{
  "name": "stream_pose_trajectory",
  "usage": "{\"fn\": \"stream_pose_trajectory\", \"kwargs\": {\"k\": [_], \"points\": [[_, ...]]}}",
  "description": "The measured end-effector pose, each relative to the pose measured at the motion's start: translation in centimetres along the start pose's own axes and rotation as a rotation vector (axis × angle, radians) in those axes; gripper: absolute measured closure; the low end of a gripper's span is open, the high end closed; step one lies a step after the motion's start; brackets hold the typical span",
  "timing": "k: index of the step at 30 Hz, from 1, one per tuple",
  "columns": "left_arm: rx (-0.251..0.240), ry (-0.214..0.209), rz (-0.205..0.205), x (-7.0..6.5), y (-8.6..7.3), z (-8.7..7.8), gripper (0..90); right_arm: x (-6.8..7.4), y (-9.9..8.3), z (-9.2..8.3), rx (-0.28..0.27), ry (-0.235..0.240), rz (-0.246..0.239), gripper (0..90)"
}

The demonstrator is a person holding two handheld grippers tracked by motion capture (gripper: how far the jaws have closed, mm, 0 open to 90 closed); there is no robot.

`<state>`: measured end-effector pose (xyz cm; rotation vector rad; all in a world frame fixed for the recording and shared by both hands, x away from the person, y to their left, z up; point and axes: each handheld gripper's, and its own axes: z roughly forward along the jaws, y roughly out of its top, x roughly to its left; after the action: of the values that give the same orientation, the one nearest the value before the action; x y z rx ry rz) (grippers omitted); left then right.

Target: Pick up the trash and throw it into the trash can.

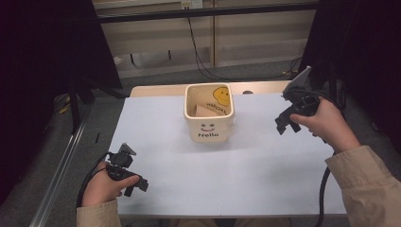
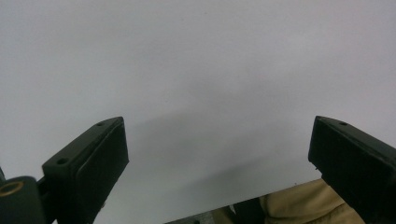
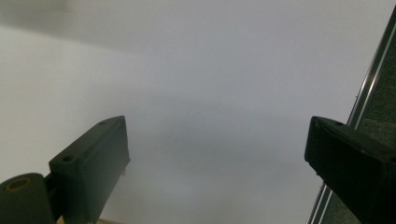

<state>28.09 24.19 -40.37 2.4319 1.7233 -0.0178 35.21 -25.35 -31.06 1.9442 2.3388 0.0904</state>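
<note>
A cream square bucket (image 1: 208,113) with a yellow smiley and the word "Hello" stands at the far middle of the white table (image 1: 236,170). A tan piece (image 1: 204,111) lies inside it; I cannot tell what it is. My left gripper (image 1: 135,187) is held low at the table's near left corner, and in the left gripper view its jaws stand wide apart (image 2: 217,126) over bare white surface. My right gripper (image 1: 285,124) hovers to the right of the bucket, apart from it. Its jaws are also spread wide (image 3: 217,123) with nothing between them.
An aluminium rail (image 1: 61,170) runs along the floor left of the table, and a similar rail (image 3: 369,93) is at the right in the right gripper view. Black cables (image 1: 201,56) hang behind the table. Beige cloth (image 2: 299,205) lies past the near edge.
</note>
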Motion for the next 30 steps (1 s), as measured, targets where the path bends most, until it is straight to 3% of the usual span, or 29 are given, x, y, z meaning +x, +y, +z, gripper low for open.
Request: {"fn": "stream_pose_trajectory", "kwargs": {"k": [10,13,22,25,30], "points": [[0.003,0.002,0.008,0.0,0.0,0.0,4.7,-0.5,-3.1,3.5,0.021,0.008,-0.008,6.7],[-0.007,0.001,-0.008,-0.1,0.0,0.1,4.7,-0.8,-4.1,4.5,0.03,0.011,-0.01,6.7],[-0.013,0.002,-0.021,-0.1,0.0,0.3,4.7,-2.0,-7.4,7.9,0.056,0.041,0.019,6.8],[0.0,0.008,0.005,-0.1,0.0,0.2,4.7,-2.4,-8.5,9.0,0.069,0.041,0.032,6.8],[-0.007,0.01,-0.002,-0.3,0.1,0.3,4.7,-2.8,-9.8,10.4,0.079,0.056,0.05,6.9]]}}
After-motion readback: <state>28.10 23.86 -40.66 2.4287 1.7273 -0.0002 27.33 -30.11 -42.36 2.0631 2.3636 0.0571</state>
